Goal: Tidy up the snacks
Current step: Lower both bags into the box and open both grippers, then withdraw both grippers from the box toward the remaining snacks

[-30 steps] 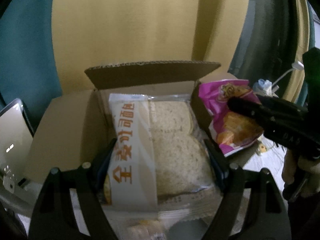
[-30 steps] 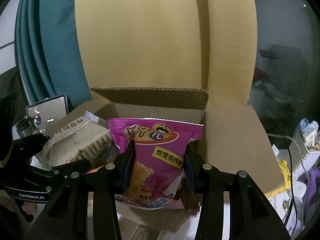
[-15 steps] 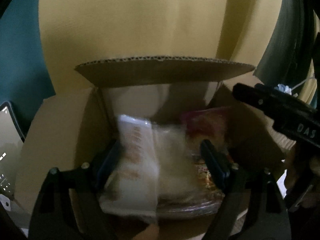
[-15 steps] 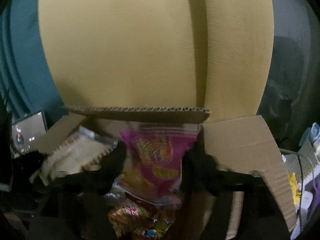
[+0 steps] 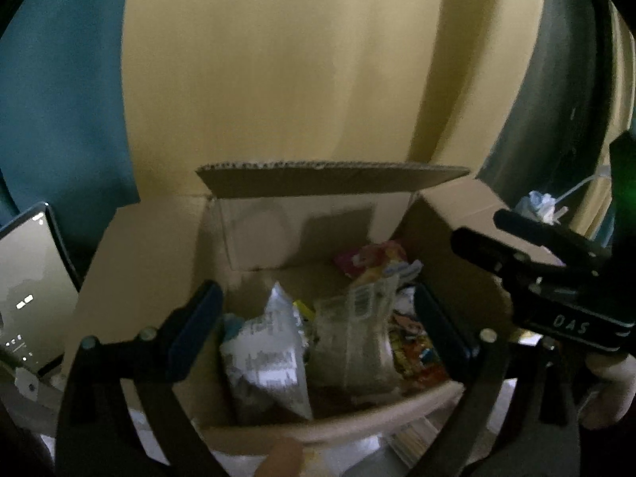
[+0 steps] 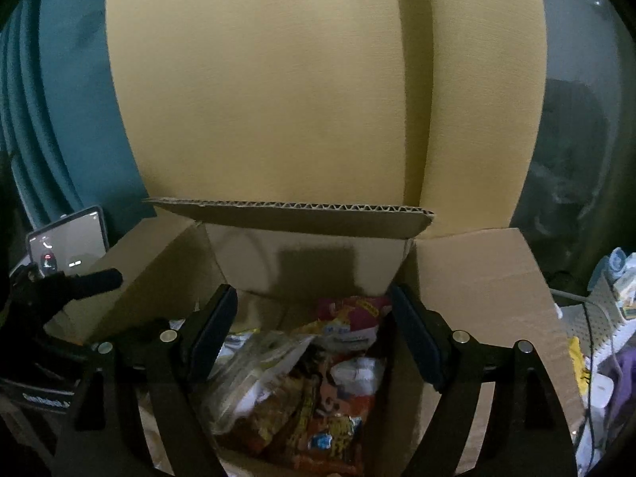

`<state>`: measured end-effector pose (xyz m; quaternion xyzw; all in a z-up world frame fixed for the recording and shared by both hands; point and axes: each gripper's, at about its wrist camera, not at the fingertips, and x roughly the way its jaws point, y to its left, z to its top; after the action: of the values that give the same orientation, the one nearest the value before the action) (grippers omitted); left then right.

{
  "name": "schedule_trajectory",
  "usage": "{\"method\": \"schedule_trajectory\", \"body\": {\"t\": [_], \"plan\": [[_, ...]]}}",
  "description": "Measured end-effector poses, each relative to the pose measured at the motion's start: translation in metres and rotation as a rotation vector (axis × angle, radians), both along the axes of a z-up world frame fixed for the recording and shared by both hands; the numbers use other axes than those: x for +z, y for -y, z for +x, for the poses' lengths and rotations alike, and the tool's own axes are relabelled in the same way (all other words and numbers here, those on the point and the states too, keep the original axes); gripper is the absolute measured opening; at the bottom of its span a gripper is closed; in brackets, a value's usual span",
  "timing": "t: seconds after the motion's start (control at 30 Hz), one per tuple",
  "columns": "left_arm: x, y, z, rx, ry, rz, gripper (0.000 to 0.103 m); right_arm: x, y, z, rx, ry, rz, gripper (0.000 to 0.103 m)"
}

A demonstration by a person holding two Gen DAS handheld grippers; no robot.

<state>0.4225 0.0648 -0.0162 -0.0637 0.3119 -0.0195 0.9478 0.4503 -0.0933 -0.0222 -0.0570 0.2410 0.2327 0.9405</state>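
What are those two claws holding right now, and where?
Nothing. The left gripper, jaws opening, and right gripper hang empty over snacks in the box.

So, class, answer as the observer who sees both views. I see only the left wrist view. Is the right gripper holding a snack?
Observer: No. The right gripper is open and nothing is pinched. The packets lie loose below it.
Operator: What's beyond the box's right flap?
Observer: Past the right flap stands a white rack with a dark cable across it.
Operator: Anything else there?
Observer: Something purple, maybe cloth, lies below the rack.
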Motion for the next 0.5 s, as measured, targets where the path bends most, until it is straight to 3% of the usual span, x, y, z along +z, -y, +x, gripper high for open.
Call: {"method": "schedule_trajectory", "body": {"t": [0.27,0.5], "plan": [[0.017,0.016,-0.048,-0.025,0.05,0.048,0.098,0.014,0.012,-0.046,0.0,0.027,-0.007,0.083],[0.019,0.023,-0.088,-0.03,0.052,0.003,0.098,0.021,0.028,-0.09,0.0,0.045,-0.012,0.083]]}}
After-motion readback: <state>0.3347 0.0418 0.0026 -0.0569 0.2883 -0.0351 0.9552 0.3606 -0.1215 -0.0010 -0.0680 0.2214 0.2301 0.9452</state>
